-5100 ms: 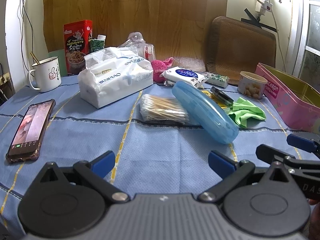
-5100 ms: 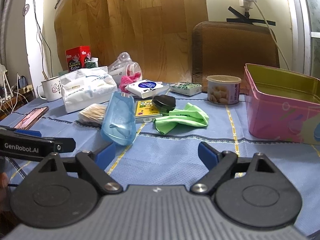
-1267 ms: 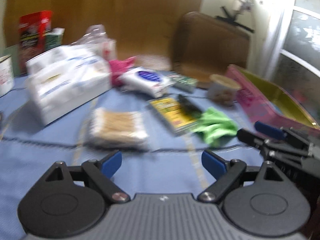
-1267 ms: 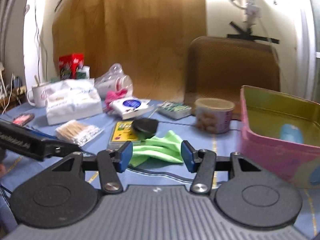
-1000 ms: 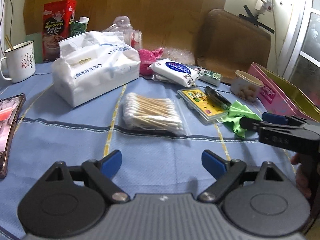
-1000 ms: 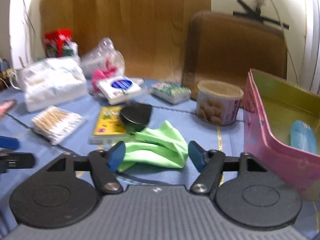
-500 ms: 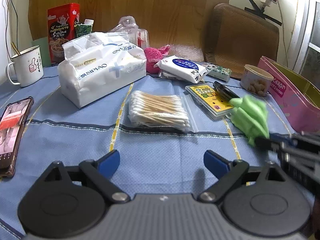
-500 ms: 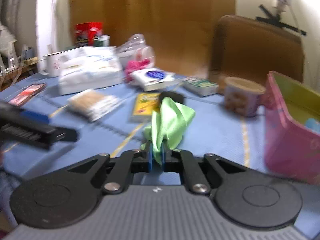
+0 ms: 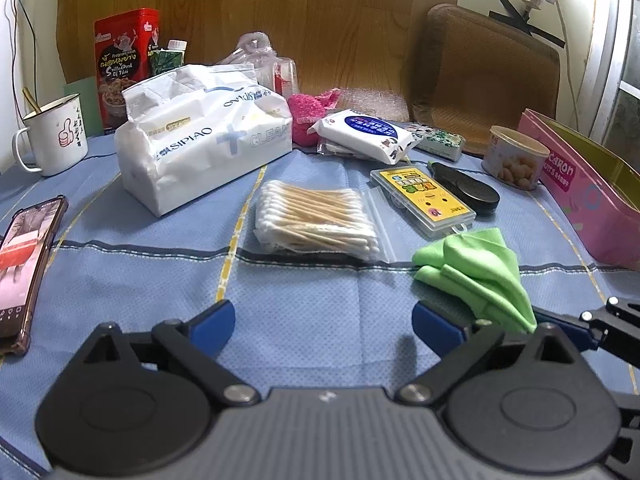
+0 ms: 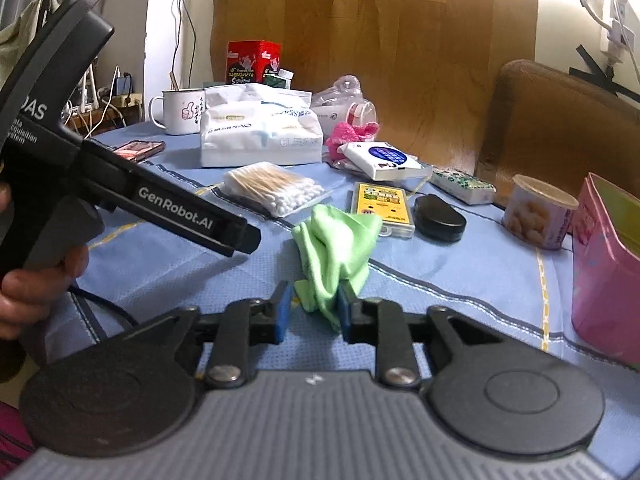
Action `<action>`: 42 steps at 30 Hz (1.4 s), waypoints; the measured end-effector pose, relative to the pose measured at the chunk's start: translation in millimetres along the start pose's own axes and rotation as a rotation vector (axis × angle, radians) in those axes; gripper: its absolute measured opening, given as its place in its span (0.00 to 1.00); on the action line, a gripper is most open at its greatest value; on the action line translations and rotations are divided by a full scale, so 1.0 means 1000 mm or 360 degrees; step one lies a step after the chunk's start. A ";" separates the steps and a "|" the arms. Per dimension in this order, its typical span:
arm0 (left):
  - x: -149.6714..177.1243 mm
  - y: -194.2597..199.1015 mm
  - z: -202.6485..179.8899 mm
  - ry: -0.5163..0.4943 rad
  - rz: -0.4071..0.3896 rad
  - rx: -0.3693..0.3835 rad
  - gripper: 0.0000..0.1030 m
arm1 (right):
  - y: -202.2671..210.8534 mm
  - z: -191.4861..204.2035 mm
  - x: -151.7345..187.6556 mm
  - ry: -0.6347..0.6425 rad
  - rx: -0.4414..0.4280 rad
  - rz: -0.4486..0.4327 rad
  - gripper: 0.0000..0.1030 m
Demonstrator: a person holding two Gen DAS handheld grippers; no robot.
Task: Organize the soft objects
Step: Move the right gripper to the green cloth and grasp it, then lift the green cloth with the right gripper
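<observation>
Now green cloth (image 10: 334, 244) between right hand-held gripper (image 10: 312, 312) jaws, just opening

The counter (image 9: 312, 320) is being covered by a light blue cloth crossed by dark blue bands and yellow stitched lines. A bright green rag (image 9: 476, 272) is being shown beside a yellow card case (image 9: 424, 196) and a black oval case (image 9: 468, 190). White cotton swabs (image 9: 316, 220) with pale wooden stems are being displayed in a clear bag. The tissue pack (image 9: 200, 148) is being seen in white with blue lettering, the wipes (image 9: 364, 130) in white with a dark blue label. A fuzzy pink item (image 9: 308, 114) is being shown behind them. The tin (image 9: 580, 196) is being shown pink outside, yellow-green inside. The box (image 9: 124, 60) is being seen in red and black. Each claw is being shown black with blue pads (image 9: 208, 326).
</observation>
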State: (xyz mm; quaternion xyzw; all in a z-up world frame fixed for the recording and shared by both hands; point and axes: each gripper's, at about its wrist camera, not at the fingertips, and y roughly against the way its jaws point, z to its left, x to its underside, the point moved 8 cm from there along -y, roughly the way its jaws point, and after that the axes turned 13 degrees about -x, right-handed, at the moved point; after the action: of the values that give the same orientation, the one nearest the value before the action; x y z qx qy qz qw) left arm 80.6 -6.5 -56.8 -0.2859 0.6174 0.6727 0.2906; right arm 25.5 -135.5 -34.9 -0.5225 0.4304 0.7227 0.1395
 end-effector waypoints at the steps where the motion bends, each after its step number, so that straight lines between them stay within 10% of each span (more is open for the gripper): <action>1: 0.000 0.000 0.000 -0.0002 -0.0003 0.0000 0.97 | 0.001 0.001 0.001 -0.0006 0.0001 -0.0004 0.30; 36: -0.001 0.003 0.002 0.0055 -0.0010 0.0089 0.99 | 0.002 -0.005 0.005 -0.0124 -0.0002 0.0000 0.44; 42: -0.009 0.011 -0.008 0.0088 0.0009 0.0250 0.99 | 0.001 -0.005 0.006 -0.0120 0.0005 0.0004 0.45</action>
State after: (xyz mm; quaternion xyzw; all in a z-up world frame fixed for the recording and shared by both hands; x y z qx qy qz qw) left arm 78.3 -15.3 -43.7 -0.2789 0.6769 0.6149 0.2932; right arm 25.7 -141.8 -40.0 -0.4942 0.4266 0.7413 0.1556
